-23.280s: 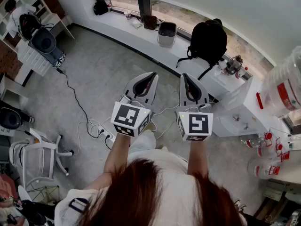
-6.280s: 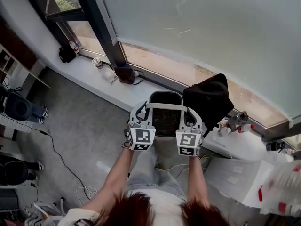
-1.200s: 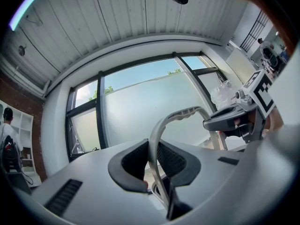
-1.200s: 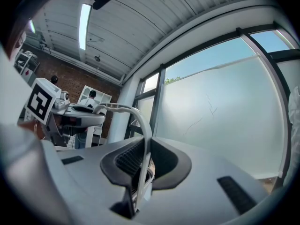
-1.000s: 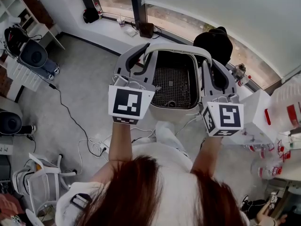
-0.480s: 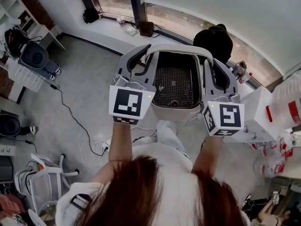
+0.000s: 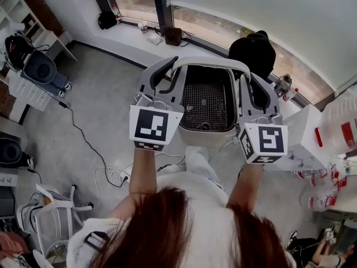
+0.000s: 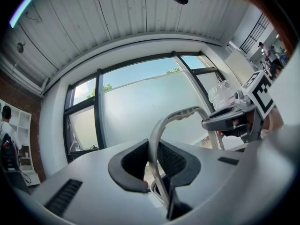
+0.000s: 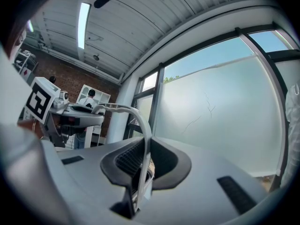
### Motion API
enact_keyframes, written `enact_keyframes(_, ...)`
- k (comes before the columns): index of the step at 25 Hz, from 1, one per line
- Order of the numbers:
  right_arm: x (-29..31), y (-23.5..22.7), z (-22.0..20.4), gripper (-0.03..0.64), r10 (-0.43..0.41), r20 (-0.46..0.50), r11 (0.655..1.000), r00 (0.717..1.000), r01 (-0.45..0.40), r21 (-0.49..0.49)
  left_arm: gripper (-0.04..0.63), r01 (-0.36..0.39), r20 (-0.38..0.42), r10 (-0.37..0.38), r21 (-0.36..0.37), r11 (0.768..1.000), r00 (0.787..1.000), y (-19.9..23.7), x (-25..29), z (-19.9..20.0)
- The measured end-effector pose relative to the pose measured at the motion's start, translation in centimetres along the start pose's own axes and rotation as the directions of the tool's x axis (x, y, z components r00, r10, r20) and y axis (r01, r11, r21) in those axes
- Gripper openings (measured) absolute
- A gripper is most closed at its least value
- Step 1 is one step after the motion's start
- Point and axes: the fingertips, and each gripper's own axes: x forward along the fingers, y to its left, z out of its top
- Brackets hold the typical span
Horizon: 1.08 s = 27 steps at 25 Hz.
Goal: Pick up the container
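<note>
The container (image 7: pixel 207 134) is a white bin with a dark mesh floor and an arched white handle (image 7: pixel 209 62). It hangs in the air in front of me in the head view, above the grey floor. My left gripper (image 7: pixel 169 70) is shut on the left end of the handle, my right gripper (image 7: pixel 244 78) on the right end. In the left gripper view the handle (image 8: pixel 159 135) runs up between the dark pads (image 8: pixel 174 159), and the right gripper (image 8: pixel 233 121) shows beyond it. In the right gripper view the handle (image 9: pixel 146 139) is clamped between the pads (image 9: pixel 124 161).
A black backpack (image 7: pixel 252 49) sits on the window ledge (image 7: pixel 134 35) behind the container. At the right stand a white table (image 7: pixel 309 144) with bottles and a large clear jug (image 7: pixel 343 110). Cables (image 7: pixel 109 161) and a white chair (image 7: pixel 47 197) are on the floor at the left.
Since the oldest frames both grippers have closed on the handle and lifted the container off the window ledge. Over the last second grippers and container have stayed still.
</note>
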Motion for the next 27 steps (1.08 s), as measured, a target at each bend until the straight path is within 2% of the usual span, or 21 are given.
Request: enact_keyframes(27, 0.37, 0.29, -0.33, 0.051, -0.022, -0.014, 1.000, 1.000, 0.022, -0.008, 0.064, 0.025, -0.012, -0.025, -0.013, 1.000, 1.000, 0.38, 0.43, -0.91)
